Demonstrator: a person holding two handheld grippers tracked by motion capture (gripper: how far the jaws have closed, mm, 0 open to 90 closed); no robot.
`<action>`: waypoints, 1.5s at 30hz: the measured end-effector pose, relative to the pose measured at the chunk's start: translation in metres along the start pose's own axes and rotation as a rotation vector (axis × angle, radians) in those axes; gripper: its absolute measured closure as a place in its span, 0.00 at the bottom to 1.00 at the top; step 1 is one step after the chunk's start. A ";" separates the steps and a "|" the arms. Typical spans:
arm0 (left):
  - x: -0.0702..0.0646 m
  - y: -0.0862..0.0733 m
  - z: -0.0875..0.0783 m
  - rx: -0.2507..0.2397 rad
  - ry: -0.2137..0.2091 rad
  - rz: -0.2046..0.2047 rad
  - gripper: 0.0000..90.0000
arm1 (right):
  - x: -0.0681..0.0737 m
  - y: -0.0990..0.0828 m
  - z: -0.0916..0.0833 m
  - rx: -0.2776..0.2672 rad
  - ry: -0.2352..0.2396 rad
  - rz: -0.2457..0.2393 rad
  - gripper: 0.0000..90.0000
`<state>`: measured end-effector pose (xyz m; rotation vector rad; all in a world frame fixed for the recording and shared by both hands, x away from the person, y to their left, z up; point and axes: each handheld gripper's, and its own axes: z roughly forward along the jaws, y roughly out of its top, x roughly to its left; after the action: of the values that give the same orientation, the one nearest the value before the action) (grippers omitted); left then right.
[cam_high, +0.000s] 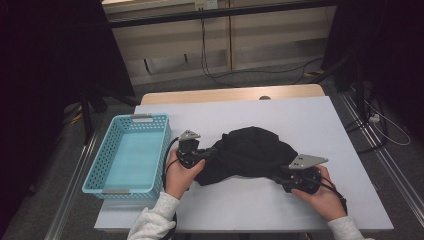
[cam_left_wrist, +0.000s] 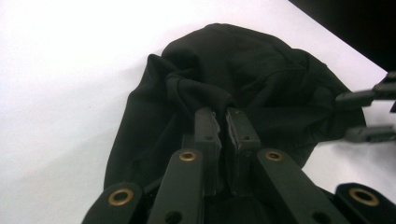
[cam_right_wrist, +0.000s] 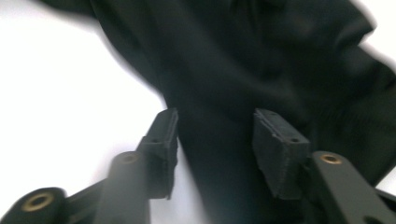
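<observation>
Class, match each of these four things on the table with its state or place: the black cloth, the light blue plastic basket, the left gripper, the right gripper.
Things:
1. black cloth
2. light blue plastic basket
3. left gripper
4. right gripper

States:
A. jaws apart, cloth between them
B. empty, at the table's left
C. bunched in a heap between both grippers
D. jaws clamped on a cloth fold

Pairs: 1-C, 2-B, 3-D, 4-A

Black cloth (cam_right_wrist: 261, 60) blurred (edges cropped)

The white table (cam_high: 310, 125) bears a black cloth (cam_high: 250, 150); a blue basket (cam_high: 100, 167) beside.
</observation>
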<state>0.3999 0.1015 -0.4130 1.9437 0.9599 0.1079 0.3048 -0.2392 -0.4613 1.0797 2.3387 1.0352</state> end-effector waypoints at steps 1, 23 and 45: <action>0.000 0.000 0.000 0.000 0.000 0.000 0.94 | 0.000 0.000 0.000 0.000 0.000 0.000 0.52; 0.006 0.007 -0.007 -0.049 -0.025 -0.027 0.96 | -0.030 0.023 -0.046 -0.229 -0.156 0.063 1.00; -0.012 -0.005 -0.003 0.005 -0.072 0.130 0.33 | -0.045 0.004 -0.037 -0.189 -0.171 0.184 1.00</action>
<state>0.3872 0.0969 -0.4120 2.0002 0.7874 0.1089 0.3141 -0.2897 -0.4324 1.2715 1.9941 1.1537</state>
